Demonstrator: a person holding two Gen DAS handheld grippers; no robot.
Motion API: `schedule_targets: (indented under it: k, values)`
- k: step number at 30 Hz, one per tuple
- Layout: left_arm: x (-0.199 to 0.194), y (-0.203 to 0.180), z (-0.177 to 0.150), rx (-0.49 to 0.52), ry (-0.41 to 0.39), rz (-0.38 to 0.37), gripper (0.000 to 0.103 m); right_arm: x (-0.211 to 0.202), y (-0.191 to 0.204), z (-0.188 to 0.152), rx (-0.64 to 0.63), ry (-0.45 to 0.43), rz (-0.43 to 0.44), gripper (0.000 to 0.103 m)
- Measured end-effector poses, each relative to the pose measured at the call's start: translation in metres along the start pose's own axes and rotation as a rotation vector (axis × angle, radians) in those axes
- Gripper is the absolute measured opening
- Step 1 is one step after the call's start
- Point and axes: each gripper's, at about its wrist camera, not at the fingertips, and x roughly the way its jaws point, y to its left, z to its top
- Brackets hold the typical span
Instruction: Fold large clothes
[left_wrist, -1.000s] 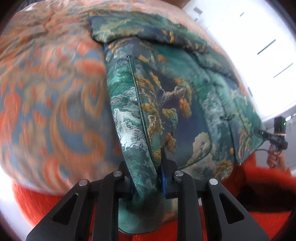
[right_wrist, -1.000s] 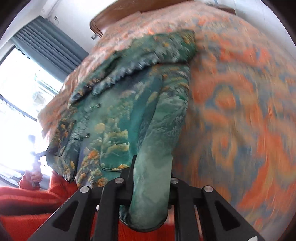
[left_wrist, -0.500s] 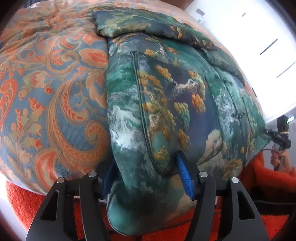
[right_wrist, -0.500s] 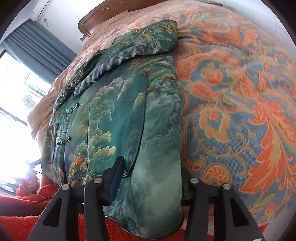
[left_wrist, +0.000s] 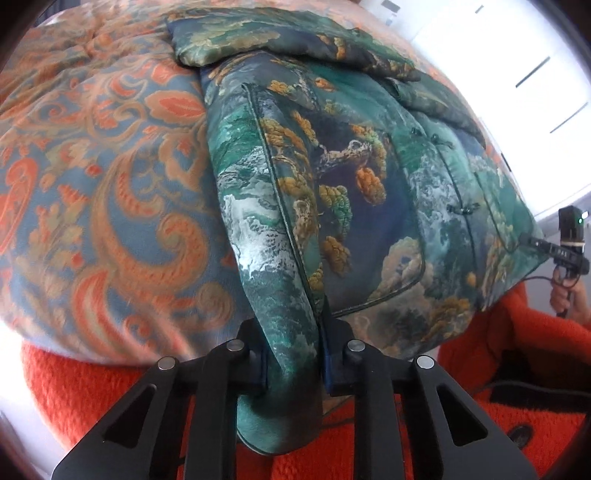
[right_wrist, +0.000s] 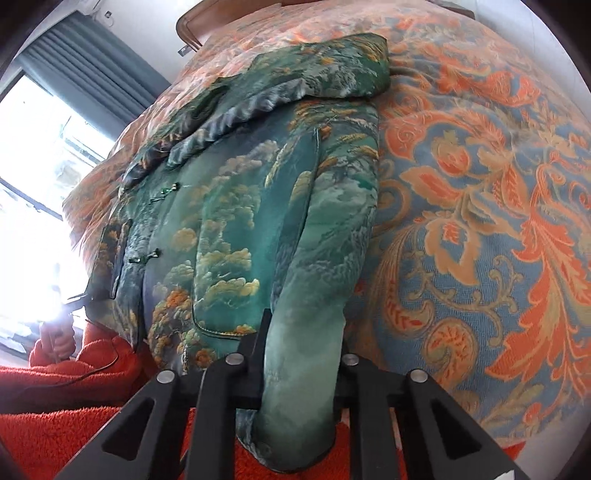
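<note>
Both my grippers, left and right, have jaws clamped on near hem corners of the padded green landscape-print satin jacket, which stretches lengthwise away across the orange-and-blue paisley bed.

Green jacket lying on a patterned bed

A bedspread in orange and blue paisley is covering the bed, and a green scenic-print jacket is lying directly on it, front up, its hem hanging over the near edge.
</note>
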Motion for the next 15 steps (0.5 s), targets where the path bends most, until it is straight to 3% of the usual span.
schedule_targets:
  k: [5,8,12,15]
  values:
    - [-0.009,0.008,-0.030,-0.014,0.070,0.007,0.019,-0.005,0.003,-0.030,0.034,0.055,0.041,0.016]
    - [-0.020,0.013,-0.031,-0.055,0.068,-0.043,0.017,-0.006,0.004,-0.049,0.059,0.090,0.059,0.015]
    - [-0.062,0.025,0.005,-0.148,-0.030,-0.205,0.017,-0.024,0.001,-0.033,0.142,0.029,0.185,0.013]
    - [-0.100,0.031,0.046,-0.180,-0.138,-0.304,0.017,-0.053,0.005,0.003,0.150,-0.072,0.309,0.012]
